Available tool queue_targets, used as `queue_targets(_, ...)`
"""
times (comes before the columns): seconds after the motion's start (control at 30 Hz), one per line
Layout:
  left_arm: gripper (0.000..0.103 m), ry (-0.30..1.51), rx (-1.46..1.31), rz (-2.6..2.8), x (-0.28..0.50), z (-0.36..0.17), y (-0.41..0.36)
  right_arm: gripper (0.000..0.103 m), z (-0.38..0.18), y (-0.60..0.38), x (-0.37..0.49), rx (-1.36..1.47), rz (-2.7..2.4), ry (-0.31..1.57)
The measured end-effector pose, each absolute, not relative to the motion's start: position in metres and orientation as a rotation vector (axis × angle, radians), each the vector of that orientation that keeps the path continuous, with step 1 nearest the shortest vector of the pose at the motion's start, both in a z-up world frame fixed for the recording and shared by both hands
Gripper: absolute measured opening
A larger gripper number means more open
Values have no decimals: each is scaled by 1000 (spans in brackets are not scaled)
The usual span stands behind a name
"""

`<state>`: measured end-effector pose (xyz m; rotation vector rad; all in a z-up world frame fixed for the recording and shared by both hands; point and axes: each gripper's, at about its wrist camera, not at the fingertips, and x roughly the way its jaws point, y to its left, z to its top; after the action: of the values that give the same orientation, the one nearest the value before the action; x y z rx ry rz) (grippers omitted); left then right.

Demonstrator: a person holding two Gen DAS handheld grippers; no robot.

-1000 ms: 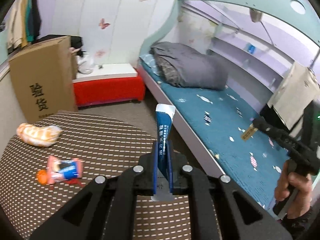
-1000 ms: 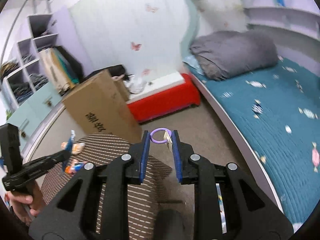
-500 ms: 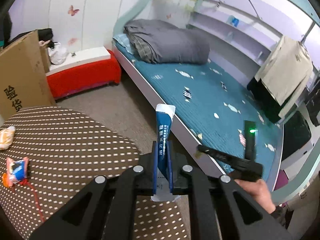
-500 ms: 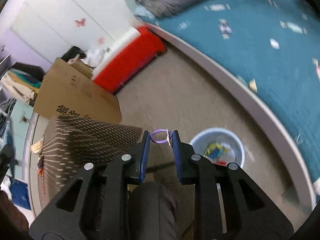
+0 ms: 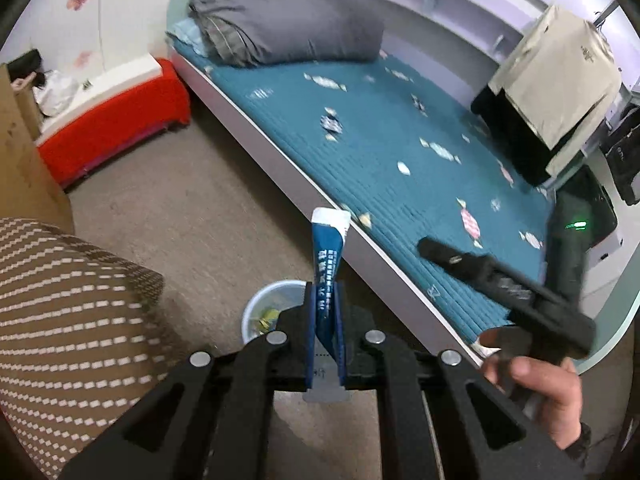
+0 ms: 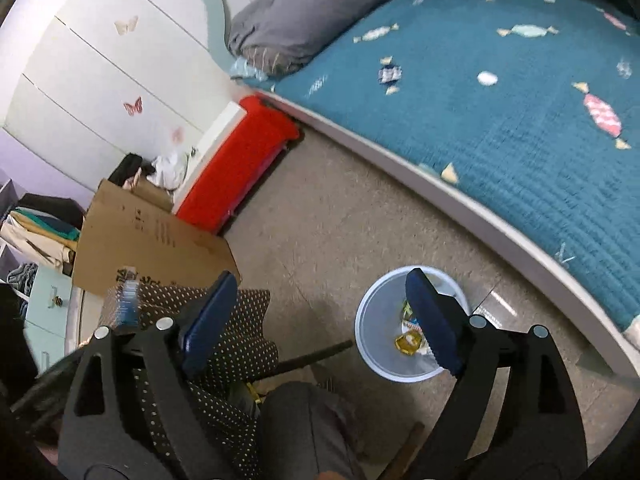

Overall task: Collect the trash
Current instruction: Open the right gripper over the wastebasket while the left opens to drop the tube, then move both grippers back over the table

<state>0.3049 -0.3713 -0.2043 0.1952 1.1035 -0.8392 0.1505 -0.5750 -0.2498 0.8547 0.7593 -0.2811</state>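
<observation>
A person works two handheld grippers above a pale blue wastebasket (image 6: 370, 320) on the bedroom floor. The left gripper (image 5: 324, 332), low centre of its frame, is clenched on a blue-and-white wrapper (image 5: 328, 256) standing upright between its pads, the bin (image 5: 256, 308) just behind. The right gripper (image 6: 320, 320) is opening, jaws spread wide with nothing between them, one blue pad over the bin holding scraps of trash (image 6: 408, 340). A teal-quilted bed (image 6: 500, 100) fills the upper right
</observation>
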Motion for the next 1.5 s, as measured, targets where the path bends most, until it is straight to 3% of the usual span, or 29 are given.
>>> queue_targets(0.1, 10, 1137, 201, -856, 309, -216, -385, 85, -241, -577, 145, 850, -284, 736)
queue_targets(0.13, 18, 1145, 203, -859, 311, -219, -389, 85, -240, -576, 144, 850, -286, 733)
queue_targets(0.17, 29, 1169, 210, -877, 314, -225, -395, 85, -239, -576, 144, 852, -285, 729)
queue_targets(0.2, 64, 1185, 218, -877, 316, -228, -397, 86, -238, -576, 144, 855, -285, 726)
queue_targets(0.23, 91, 1189, 222, -859, 319, -231, -399, 86, -237, -576, 144, 856, -286, 722)
queue_targets(0.27, 93, 1172, 216, -828, 321, -231, -396, 87, -237, -574, 144, 853, -288, 723)
queue_targets(0.47, 93, 1168, 193, -760, 329, -224, -372, 97, -237, -571, 147, 852, -307, 733)
queue_targets(1.5, 94, 828, 93, -514, 301, -126, -196, 97, -148, -418, 215, 475, -23, 775)
